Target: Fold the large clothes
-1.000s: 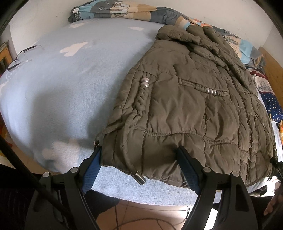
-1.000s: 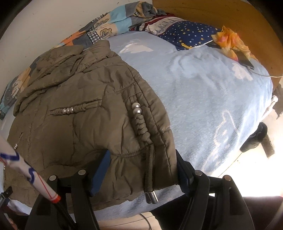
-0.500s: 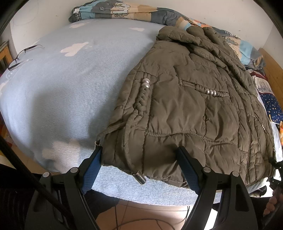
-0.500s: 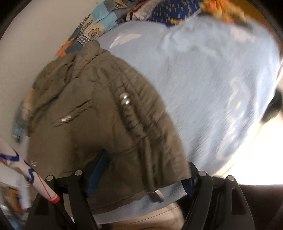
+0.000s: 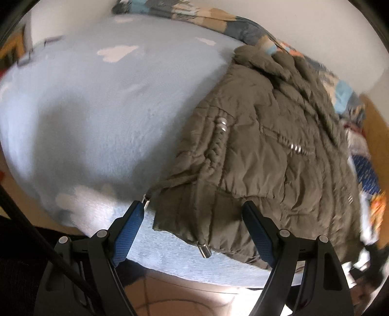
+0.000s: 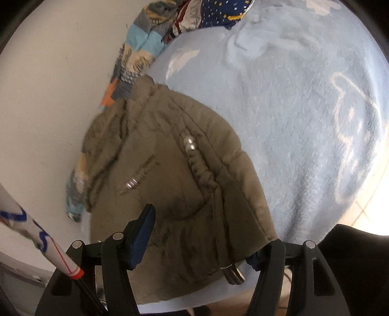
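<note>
Where the bed (image 5: pixel 85 126) meets its near edge, one olive quilted jacket (image 5: pixel 267 150) lies spread on the light blue cloud-print blanket (image 6: pixel 304 121), hem toward both tongs, collar far ahead by the wall.

Left tongs (image 5: pixel 194 214): spread wide, blue pads on either side of the jacket's hem corner, gripping nothing. A drawstring with a metal tip (image 5: pixel 205 250) hangs between the fingers; a second cord end lies just beside the left pad. Braided cord trim with silver beads (image 5: pixel 221 125) sits ahead, and a beaded chest pocket lies further right.

Right tongs (image 6: pixel 204 235): spread, straddling the opposite hem corner; the cloth lies between the pads, but contact cannot be told. Metal cord tips (image 6: pixel 233 274) dangle just inside the right finger. Braided trim with beads (image 6: pixel 190 143) runs ahead.

Patchwork bedding (image 6: pixel 136 56) lies bunched along the wall beyond the collar. A star-print navy pillow (image 6: pixel 218 12) lies far ahead of the right tongs.
</note>
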